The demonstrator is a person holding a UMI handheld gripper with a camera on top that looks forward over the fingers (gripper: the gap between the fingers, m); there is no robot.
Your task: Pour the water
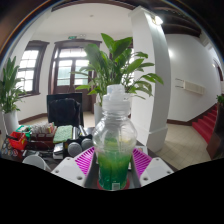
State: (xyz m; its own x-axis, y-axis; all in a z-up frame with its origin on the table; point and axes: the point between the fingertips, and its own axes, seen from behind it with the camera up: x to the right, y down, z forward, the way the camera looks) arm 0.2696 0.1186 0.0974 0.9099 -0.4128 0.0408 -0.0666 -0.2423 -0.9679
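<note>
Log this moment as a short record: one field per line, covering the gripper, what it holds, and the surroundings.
gripper: gripper, fingers at either side of the bottle, apparently pressing on it
held item: clear plastic bottle, upright, white cap on
contents: green liquid in the lower part
finger pads: pink pads flank the bottle's base
behind the bottle: large potted plant, white pillar
beyond the plant: dark wooden door
pouring: not begun

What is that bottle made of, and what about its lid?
The bottle looks like clear, shiny plastic: you can see the green liquid through it. Its cap looks like whitish, see-through plastic, though that is less sure. The bottle sits between the jaws' pink pads.
</note>
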